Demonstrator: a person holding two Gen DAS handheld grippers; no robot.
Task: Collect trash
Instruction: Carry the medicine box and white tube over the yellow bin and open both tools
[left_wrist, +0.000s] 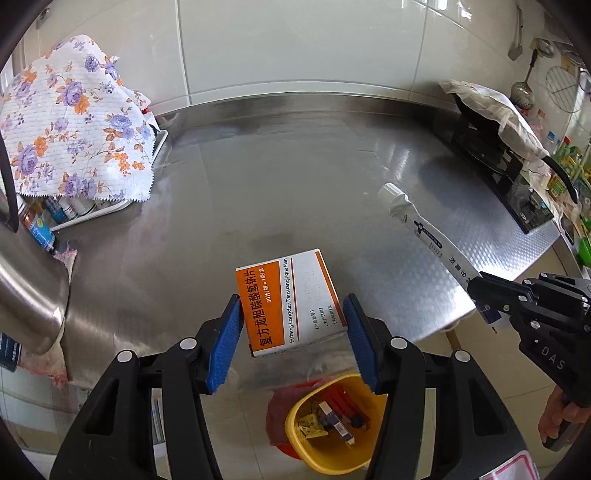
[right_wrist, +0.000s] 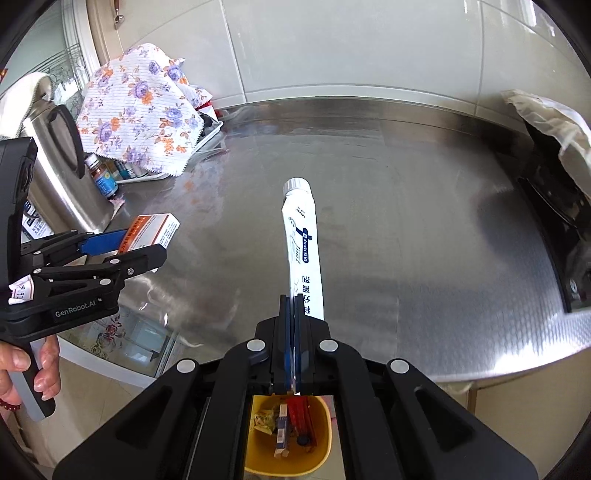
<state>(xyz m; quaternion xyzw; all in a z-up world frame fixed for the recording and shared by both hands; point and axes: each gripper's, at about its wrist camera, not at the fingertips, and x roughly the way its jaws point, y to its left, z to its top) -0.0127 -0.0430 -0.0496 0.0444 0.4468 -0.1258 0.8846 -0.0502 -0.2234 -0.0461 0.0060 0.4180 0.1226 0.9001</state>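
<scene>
Nearest to me, on the floor below the desk edge, I see one yellow bin (left_wrist: 332, 432) with some wrappers and small packs already inside. Above it I hold two pieces of trash, one in each gripper. My left gripper (left_wrist: 293, 328) has its blue fingers (left_wrist: 225, 343) half apart and pressed on the two sides of one orange and white medicine box (left_wrist: 291, 302), which sticks out forward between them. My right gripper (right_wrist: 294, 321) has its fingers fully closed on the flat tail of one white tube (right_wrist: 301, 236); the capped end points away from me over the steel desk (right_wrist: 406, 221). Farther on the left stand one steel kettle (right_wrist: 55, 177) and one floral cloth (left_wrist: 74, 122) over a tray of small bottles. Far right is one black stove (left_wrist: 509, 173).
</scene>
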